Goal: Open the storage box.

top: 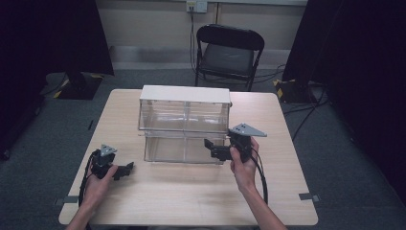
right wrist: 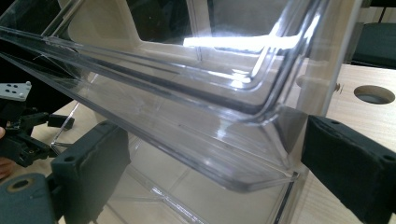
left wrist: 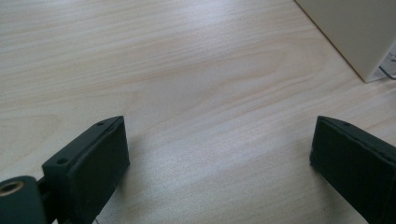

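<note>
Both grippers sit at the light wooden table (top: 191, 191). From above, the right gripper (top: 216, 149) is raised at the clear two-tier drawer unit (top: 184, 123) mid-table, by its lower right front, while the left gripper (top: 125, 168) rests low on the tabletop, well left of it. Along the left gripper's jaws, they gape wide over bare wood, holding nothing. Along the right gripper's jaws, they're spread wide either side of a clear drawer's front corner (right wrist: 261, 163), not clamped on it.

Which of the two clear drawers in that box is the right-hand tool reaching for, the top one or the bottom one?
The bottom drawer. The right hand-held gripper sits level with its front, jaws open, below the upper drawer, whose protruding front lip overhangs it.
</note>
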The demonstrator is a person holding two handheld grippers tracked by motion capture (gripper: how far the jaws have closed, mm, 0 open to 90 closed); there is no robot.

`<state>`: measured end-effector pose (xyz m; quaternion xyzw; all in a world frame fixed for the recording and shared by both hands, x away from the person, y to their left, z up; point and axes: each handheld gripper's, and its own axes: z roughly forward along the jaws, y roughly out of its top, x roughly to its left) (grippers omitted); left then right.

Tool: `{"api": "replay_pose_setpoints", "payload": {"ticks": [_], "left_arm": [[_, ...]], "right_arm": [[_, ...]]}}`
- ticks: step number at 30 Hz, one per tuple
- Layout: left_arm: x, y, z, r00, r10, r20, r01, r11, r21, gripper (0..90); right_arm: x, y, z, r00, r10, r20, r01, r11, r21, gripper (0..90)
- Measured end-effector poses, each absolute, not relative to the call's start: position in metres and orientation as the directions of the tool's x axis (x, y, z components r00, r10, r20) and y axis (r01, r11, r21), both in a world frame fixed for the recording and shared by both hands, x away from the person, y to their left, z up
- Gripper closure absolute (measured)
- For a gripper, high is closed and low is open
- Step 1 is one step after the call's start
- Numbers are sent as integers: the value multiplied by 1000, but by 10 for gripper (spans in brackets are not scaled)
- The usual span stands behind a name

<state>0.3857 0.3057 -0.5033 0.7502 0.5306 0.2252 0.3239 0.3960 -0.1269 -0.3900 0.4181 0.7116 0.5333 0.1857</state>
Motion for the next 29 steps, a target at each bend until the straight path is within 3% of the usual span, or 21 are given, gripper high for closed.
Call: {"api": "replay_pose_setpoints", "payload": {"ticks": [29], "left_arm": [[386, 306, -503, 336, 942, -6, 650, -227, 725, 40]], "right_arm": [[396, -127, -390, -581, 792, 185, 400, 81, 913, 67]]}}
